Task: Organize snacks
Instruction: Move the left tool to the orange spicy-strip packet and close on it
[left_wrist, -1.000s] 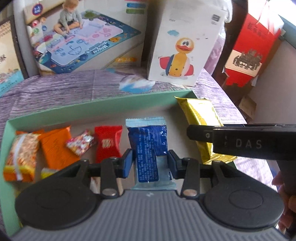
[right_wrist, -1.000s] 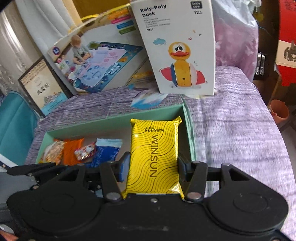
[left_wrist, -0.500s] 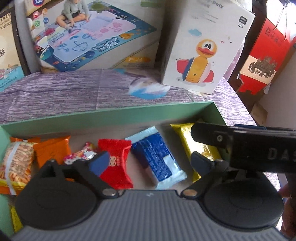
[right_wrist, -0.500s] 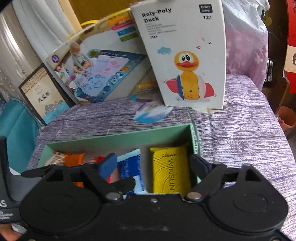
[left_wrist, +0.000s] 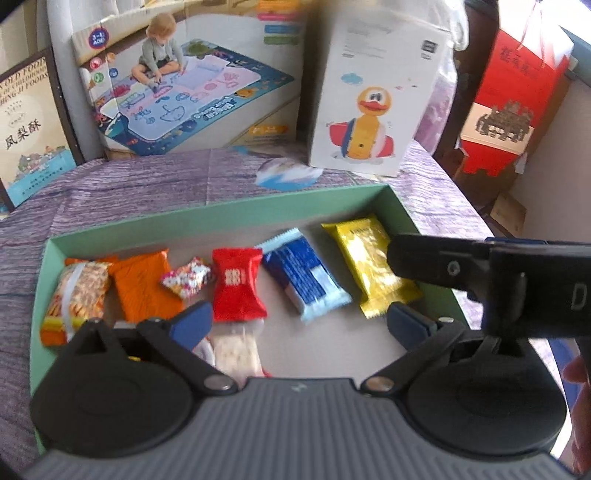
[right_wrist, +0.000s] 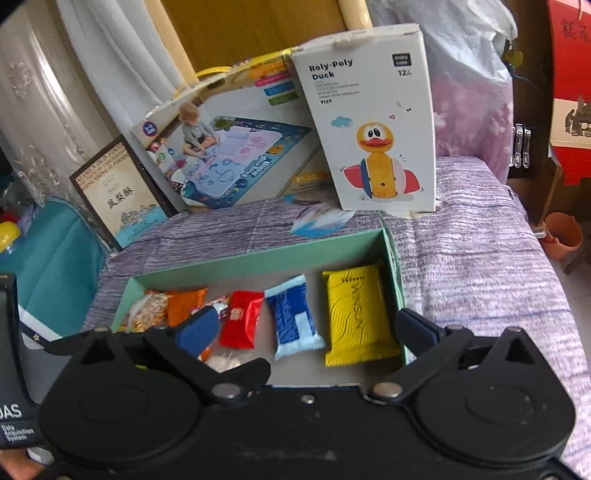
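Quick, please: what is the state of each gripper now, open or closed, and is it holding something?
Left gripper: open, jaws just opened, holding nothing.
Right gripper: open, jaws just opened, holding nothing.

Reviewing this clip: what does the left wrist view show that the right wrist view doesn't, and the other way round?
Only the left wrist view shows the right hand-held gripper from the side, crossing over the box's right end, and the red carton's full front. Only the right wrist view shows the readable "Roly-Poly Duck" print, the wooden panel behind, the teal fabric at left and an orange pot at right. Both show the green box with its row of snacks, including the blue packet and yellow packet, lying free between open jaws.
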